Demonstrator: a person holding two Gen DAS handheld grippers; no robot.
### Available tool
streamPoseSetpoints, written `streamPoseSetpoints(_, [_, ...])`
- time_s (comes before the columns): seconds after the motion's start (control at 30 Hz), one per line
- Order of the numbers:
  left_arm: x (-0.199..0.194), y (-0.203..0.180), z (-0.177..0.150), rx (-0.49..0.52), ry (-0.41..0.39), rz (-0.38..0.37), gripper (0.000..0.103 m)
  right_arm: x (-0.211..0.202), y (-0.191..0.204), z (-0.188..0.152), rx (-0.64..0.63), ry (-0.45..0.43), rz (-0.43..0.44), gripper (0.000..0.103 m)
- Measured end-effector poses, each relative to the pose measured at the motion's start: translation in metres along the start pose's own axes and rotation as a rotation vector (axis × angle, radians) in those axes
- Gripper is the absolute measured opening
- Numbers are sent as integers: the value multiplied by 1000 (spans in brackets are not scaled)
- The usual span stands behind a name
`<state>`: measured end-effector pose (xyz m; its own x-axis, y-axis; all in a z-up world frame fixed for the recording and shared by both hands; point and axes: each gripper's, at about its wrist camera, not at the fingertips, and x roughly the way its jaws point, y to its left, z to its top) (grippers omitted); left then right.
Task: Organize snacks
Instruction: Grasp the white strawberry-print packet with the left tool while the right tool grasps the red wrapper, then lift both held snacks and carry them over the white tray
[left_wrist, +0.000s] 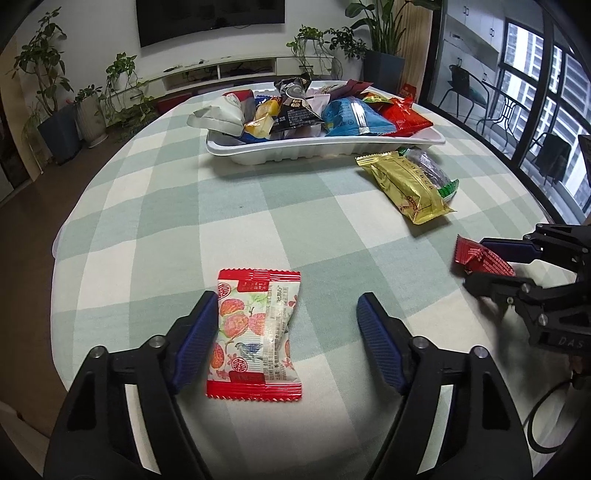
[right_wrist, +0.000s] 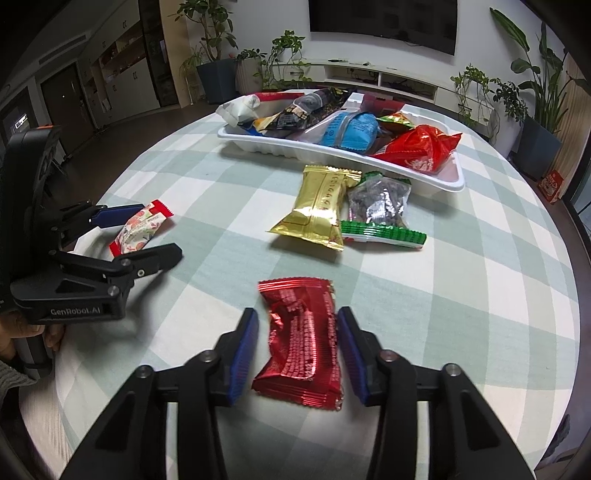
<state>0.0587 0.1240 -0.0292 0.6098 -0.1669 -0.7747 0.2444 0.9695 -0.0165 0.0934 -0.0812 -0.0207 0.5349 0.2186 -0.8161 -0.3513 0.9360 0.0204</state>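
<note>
A white tray (left_wrist: 325, 149) full of snack packets stands at the far side of the checked table; it also shows in the right wrist view (right_wrist: 332, 153). My left gripper (left_wrist: 286, 321) is open around a red-and-white fruit-print packet (left_wrist: 255, 336) lying on the cloth, its left pad touching the packet. My right gripper (right_wrist: 295, 339) is open around a red foil packet (right_wrist: 301, 343), its right pad close against it. A gold packet (right_wrist: 317, 206) and a green-edged clear packet (right_wrist: 380, 206) lie in front of the tray.
The table edge curves close on the left (left_wrist: 59, 236). Potted plants (left_wrist: 55, 122), a low TV cabinet (left_wrist: 221, 70) and a window with chairs (left_wrist: 517, 110) stand beyond the table. A cable (left_wrist: 543, 417) trails from the right gripper.
</note>
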Motion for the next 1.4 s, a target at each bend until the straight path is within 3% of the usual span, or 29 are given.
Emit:
streamPoseSetpoints(0.17, [-3,-2,0,9,-13,-19,40,-2,-5,-1,23,-15,20,36])
streamPoseSetpoints(0.3, [-5,-1,-1,-3,-17,-31,40,-4,-15,-1,73,-21,77,35])
streamPoseSetpoints(0.7, [-12,6,2,-119,-26,-176,37,-6,-53,-7,340,-34,387,34])
streamPoseSetpoints(0.9, [-16,9,7,-162,-38,-235,37,-5,-64,-8,436,-44,501,34])
streamPoseSetpoints(1.4, [-19,18,31,-258,-72,-365,37,-13,-88,17,537,-101,619,34])
